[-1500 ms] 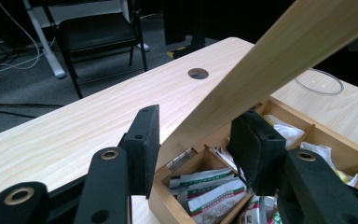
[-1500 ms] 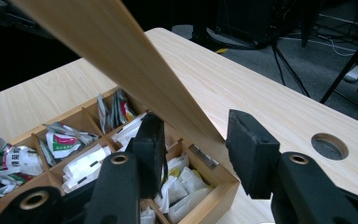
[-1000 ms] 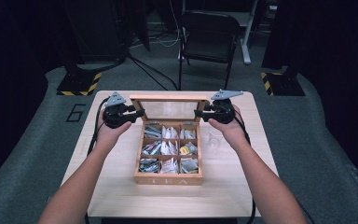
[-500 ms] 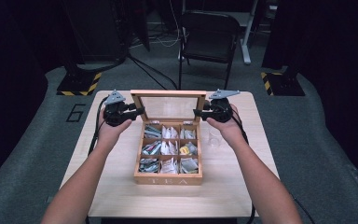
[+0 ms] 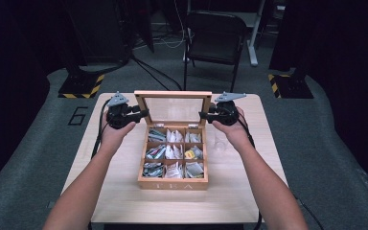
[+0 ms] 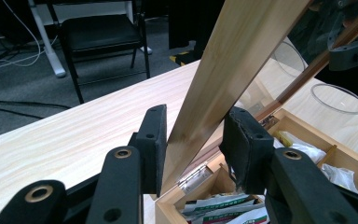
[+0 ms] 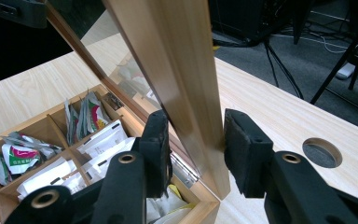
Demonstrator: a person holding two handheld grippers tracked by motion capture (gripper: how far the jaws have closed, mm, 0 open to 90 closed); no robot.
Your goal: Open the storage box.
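A wooden tea box (image 5: 172, 183) sits mid-table, its compartments full of tea bags (image 5: 172, 152). Its glass-paned lid (image 5: 172, 94) stands raised at the back. My left gripper (image 5: 143, 113) clamps the lid's left side rail; in the left gripper view (image 6: 193, 135) both pads (image 6: 154, 140) press on the wood. My right gripper (image 5: 203, 115) straddles the right rail, and its jaws have just been closing. In the right gripper view (image 7: 196, 140) the rail (image 7: 186, 70) fills the gap between the pads (image 7: 240, 149).
A clear glass (image 6: 338, 98) stands on the table (image 5: 120, 191) right of the box. A round cable hole (image 7: 321, 151) is cut in the tabletop near the far right. A black chair (image 5: 215, 33) stands beyond the table's far edge.
The lid has tipped a little more upright between the two grippers. Both hands have stayed almost where they were.
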